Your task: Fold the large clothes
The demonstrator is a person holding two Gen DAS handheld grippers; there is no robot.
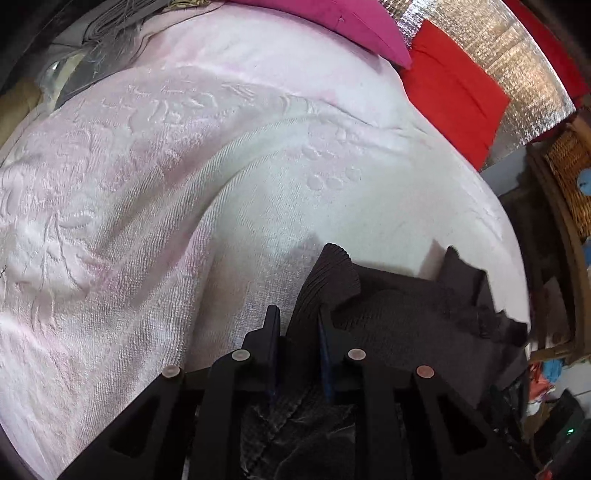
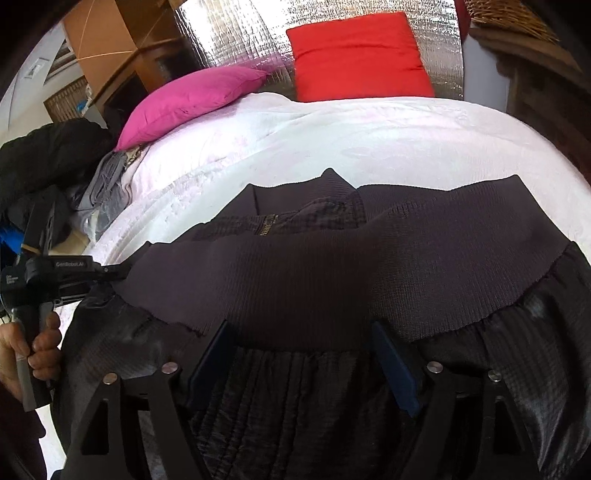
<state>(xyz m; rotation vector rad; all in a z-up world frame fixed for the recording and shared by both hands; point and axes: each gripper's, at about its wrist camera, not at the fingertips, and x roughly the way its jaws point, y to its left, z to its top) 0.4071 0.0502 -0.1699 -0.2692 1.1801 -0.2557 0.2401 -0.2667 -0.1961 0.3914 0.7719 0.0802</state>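
A dark jacket [image 2: 314, 266] with a ribbed hem band and a brass zipper [image 2: 269, 223] lies across the pale pink towel-covered bed [image 2: 369, 147]. My left gripper [image 1: 297, 321] is shut on the jacket's ribbed edge [image 1: 325, 280]; it also shows at the left of the right wrist view [image 2: 110, 275], pinching the jacket's left end. My right gripper [image 2: 301, 334] has its jaws wide apart, with the ribbed band and the shiny gathered fabric lying between them; the fingertips are hidden under the band.
A magenta pillow [image 2: 192, 99] and a red pillow [image 2: 358, 55] lie at the bed's head against a silver foil wall [image 2: 240, 29]. Grey clothes [image 2: 107, 173] lie at the bed's left edge. A wicker basket [image 1: 569, 177] stands beside the bed.
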